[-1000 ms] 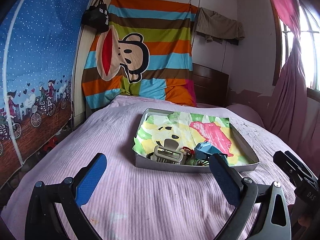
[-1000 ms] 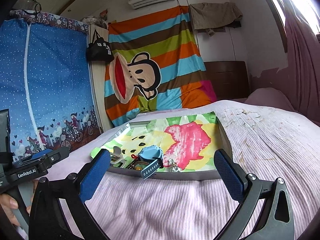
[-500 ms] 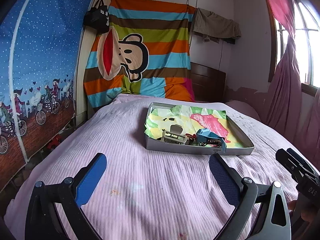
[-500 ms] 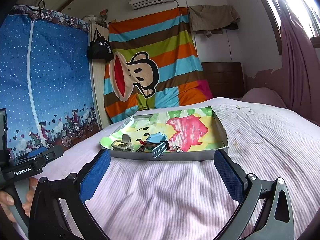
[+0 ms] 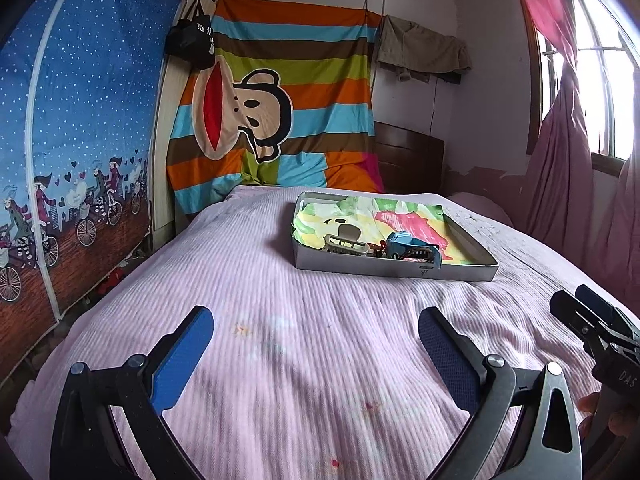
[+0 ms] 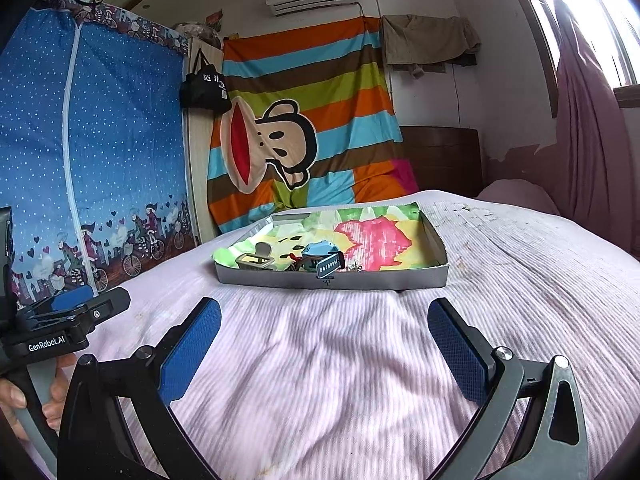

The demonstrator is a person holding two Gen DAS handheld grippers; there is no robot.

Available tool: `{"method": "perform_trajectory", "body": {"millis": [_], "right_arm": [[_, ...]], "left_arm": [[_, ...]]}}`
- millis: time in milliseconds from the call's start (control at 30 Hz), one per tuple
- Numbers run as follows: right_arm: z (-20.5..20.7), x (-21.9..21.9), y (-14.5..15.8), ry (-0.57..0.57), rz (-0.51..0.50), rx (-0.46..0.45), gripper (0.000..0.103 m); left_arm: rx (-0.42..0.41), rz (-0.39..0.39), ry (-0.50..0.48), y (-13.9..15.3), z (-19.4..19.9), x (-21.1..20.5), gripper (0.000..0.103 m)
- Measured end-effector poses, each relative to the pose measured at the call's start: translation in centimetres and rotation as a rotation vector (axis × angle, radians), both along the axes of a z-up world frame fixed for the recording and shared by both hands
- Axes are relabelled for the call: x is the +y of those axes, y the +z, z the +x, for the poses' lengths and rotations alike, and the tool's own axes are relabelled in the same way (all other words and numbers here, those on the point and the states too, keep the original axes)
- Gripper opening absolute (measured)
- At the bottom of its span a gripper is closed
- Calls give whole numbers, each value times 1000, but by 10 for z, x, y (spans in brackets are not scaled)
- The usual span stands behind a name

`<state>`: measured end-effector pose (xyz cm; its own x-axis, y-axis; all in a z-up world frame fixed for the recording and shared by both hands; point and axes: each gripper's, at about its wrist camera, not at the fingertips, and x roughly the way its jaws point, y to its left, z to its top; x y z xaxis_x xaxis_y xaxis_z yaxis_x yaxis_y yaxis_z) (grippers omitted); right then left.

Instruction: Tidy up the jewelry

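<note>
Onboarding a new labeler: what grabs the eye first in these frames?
The striped monkey blanket hung at the head of the bed. Then the tray on the pink bedspread, hair clips and trinkets piled at its near edge. Both grippers, left and right, hang open and empty, short of it.

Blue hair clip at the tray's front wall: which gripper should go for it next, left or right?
Right, probably. From the right gripper, open and empty, the blue hair clip lies nearly dead ahead at the tray front wall. From the left gripper, also open, it sits off to the right.
</note>
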<state>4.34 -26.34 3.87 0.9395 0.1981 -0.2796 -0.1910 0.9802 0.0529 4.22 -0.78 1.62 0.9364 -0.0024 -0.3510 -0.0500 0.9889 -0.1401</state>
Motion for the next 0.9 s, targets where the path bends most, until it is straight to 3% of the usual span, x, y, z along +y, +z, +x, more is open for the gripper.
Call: {"method": "perform_trajectory", "body": {"millis": [533,900], "right_arm": [[-2,0,-14,-51,-2,13,102],[-3,6,-15,-62,-23,6,102]], "left_arm": [[-9,64,-35,-14,-9,-11,103],[-19,40,-22,-18,-12,-4,103]]}}
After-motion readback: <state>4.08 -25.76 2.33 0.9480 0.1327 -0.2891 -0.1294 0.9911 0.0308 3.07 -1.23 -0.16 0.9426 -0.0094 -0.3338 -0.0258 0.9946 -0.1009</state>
